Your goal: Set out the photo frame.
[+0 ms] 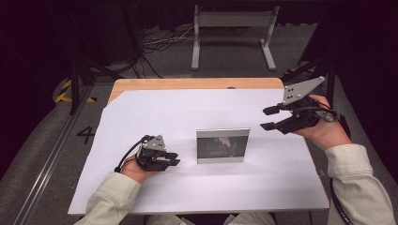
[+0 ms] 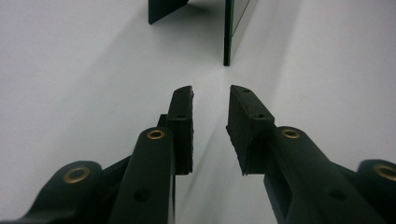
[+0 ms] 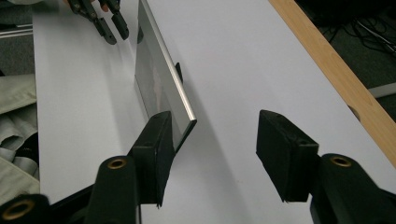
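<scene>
- The picture frame (image 1: 223, 146) stands upright on the white sheet (image 1: 155, 108) covering the table, near its middle and nearer your edge than the far wooden edge (image 1: 187, 83). It leans on a rear prop, so it needs no hand.
- Your left gripper (image 1: 172, 159) rests low on the sheet just left of the frame, jaws parted with nothing between them. In the left gripper view it lines up with the frame's end edge (image 2: 227, 37), probably as a guard.
- Your right gripper (image 1: 270, 118) hangs above the table's right edge, well apart from the frame, jaws wide and empty, leaving the frame clear.
</scene>
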`<move>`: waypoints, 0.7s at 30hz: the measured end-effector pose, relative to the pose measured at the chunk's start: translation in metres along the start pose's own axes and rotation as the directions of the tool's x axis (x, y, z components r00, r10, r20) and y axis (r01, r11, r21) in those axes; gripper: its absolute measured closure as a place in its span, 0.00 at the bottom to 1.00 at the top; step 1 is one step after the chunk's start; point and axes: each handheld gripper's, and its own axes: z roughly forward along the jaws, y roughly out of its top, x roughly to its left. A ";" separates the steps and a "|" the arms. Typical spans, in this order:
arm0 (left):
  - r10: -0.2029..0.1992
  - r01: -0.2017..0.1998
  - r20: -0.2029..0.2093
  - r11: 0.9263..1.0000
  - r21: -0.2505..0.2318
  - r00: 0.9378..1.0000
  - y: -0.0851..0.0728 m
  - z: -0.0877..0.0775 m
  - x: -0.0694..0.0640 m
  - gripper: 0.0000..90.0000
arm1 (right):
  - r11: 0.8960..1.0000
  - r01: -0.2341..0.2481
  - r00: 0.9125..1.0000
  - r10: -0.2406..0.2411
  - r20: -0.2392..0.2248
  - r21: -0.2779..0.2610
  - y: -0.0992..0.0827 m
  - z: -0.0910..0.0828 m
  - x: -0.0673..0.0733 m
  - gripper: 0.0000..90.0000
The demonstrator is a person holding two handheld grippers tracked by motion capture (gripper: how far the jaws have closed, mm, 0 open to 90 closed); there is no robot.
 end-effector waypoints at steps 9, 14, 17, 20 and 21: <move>-0.011 0.010 -0.023 1.000 -0.020 1.000 -0.009 -0.007 0.000 0.78 | 0.989 -0.134 0.987 0.139 0.081 -0.062 -0.024 -0.001 0.001 0.35; -0.026 0.023 -0.052 0.999 -0.048 0.998 -0.015 -0.012 0.001 0.78 | 0.980 -0.174 0.980 0.182 0.085 -0.100 -0.038 0.001 0.002 0.29; -0.030 0.026 -0.057 0.998 -0.059 0.998 -0.016 -0.014 0.001 0.78 | 0.977 -0.190 0.977 0.198 0.078 -0.099 -0.047 0.004 0.002 0.25; -0.028 0.024 -0.060 0.998 -0.059 0.998 -0.016 -0.014 0.000 0.77 | 0.982 -0.174 0.981 0.180 0.077 -0.078 -0.055 0.007 0.004 0.20; -0.029 0.025 -0.061 0.998 -0.059 0.998 -0.016 -0.014 0.001 0.77 | 0.980 -0.184 0.979 0.190 0.076 -0.078 -0.057 0.009 0.004 0.19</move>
